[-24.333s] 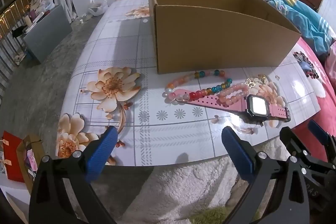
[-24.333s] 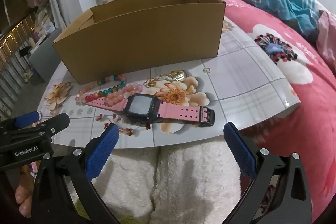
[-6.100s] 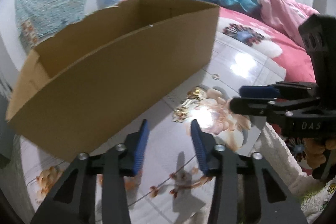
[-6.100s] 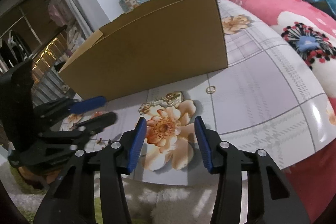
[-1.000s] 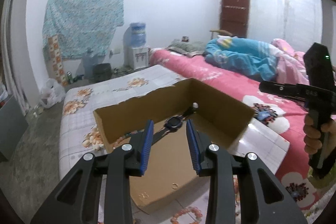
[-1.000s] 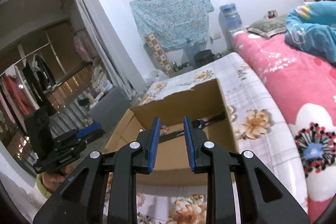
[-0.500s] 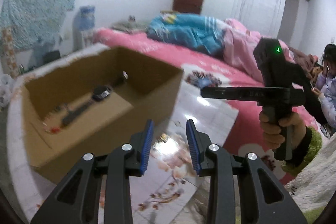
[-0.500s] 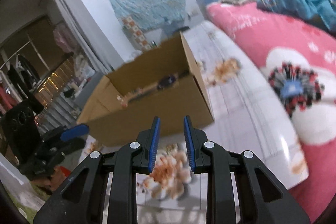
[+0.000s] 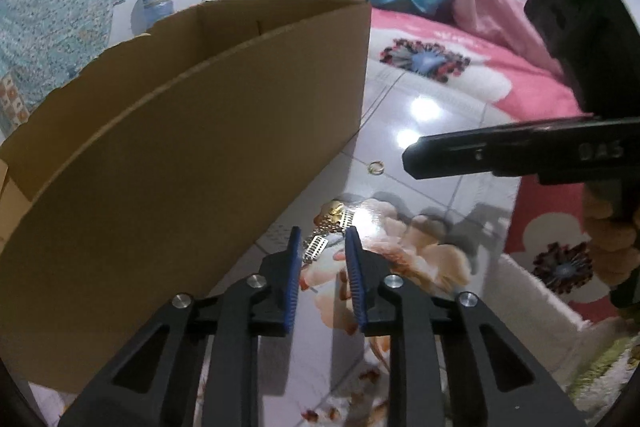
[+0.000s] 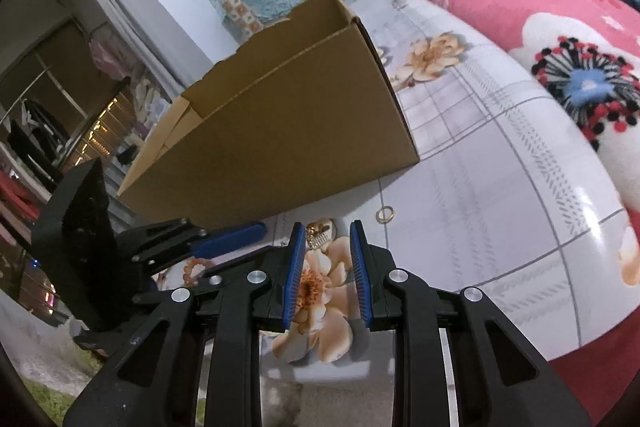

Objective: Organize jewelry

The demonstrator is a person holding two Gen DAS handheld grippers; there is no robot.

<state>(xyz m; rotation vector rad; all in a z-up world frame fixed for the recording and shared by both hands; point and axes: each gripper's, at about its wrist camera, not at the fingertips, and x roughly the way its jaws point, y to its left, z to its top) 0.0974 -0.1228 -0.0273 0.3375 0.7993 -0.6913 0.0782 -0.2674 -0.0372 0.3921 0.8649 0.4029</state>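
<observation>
Compared with half a second ago, both grippers sit lower and nearer the table (image 10: 500, 163), and the box's inside is now hidden behind its front wall. The left gripper (image 9: 320, 239) has just been narrowing its jaws; they stay slightly apart, empty, over the gold hair clip (image 9: 332, 219). The right gripper (image 10: 325, 233) holds a similar narrow gap, gripping nothing. The clip, gold and glittery, lies near the table's front edge, just before the cardboard box (image 10: 280, 131); a small gold ring (image 10: 385, 214) lies beside it.

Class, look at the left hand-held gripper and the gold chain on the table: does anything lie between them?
Nothing visible does. The left hand-held gripper points straight at the gold chain, with only bare table between.
</observation>
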